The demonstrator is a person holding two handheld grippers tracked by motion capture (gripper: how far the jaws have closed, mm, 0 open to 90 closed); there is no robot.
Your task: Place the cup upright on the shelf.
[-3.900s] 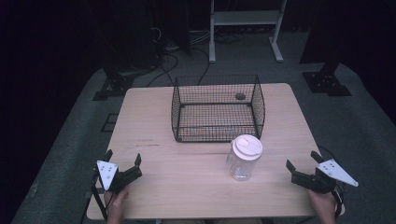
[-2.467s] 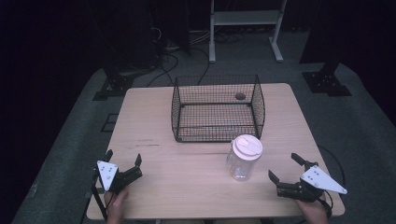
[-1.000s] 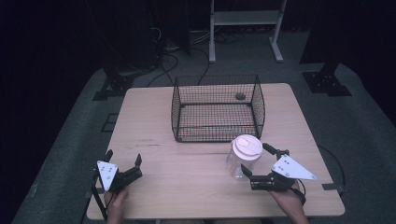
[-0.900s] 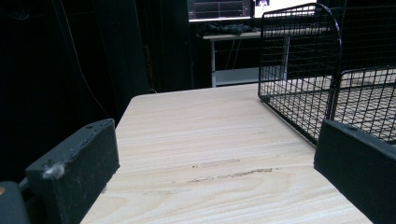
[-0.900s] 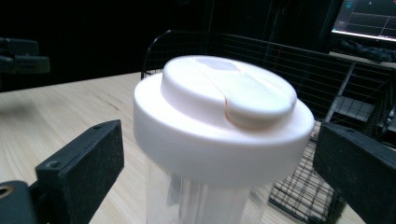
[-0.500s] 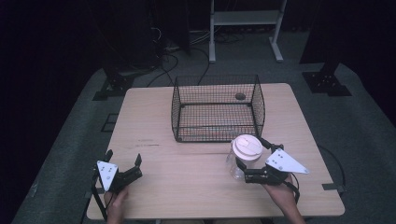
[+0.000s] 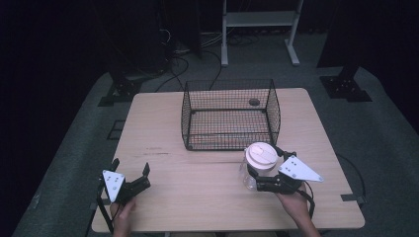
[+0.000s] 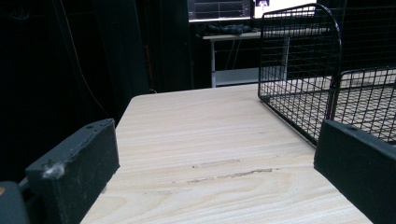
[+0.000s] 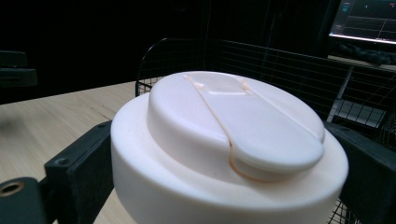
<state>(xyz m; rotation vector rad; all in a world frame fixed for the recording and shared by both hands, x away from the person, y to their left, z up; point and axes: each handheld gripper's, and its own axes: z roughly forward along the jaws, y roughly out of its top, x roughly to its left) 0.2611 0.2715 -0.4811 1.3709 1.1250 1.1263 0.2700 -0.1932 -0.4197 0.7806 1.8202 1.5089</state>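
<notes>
Clear jar [image 7: 248, 174] with plain white lid [image 9: 233, 135], no readable label, just before wire basket [image 7: 230, 114], right claw [image 7: 261, 174] straddling the lid, contact unclear, left claw [image 7: 130, 174] spread, empty, on surface [image 7: 197, 173]

Right gripper [image 7: 262, 170] no longer at right table edge, well apart from jar [image 7: 257, 168]; now moved left across table [image 7: 207, 197] up to jar. Jaws now stand on both sides of white lid [image 9: 229, 140], one at each flank, close against it. Right hand [image 7: 296, 201] follows, now just beside jar, nearer to wire basket [image 7: 230, 116].
</notes>
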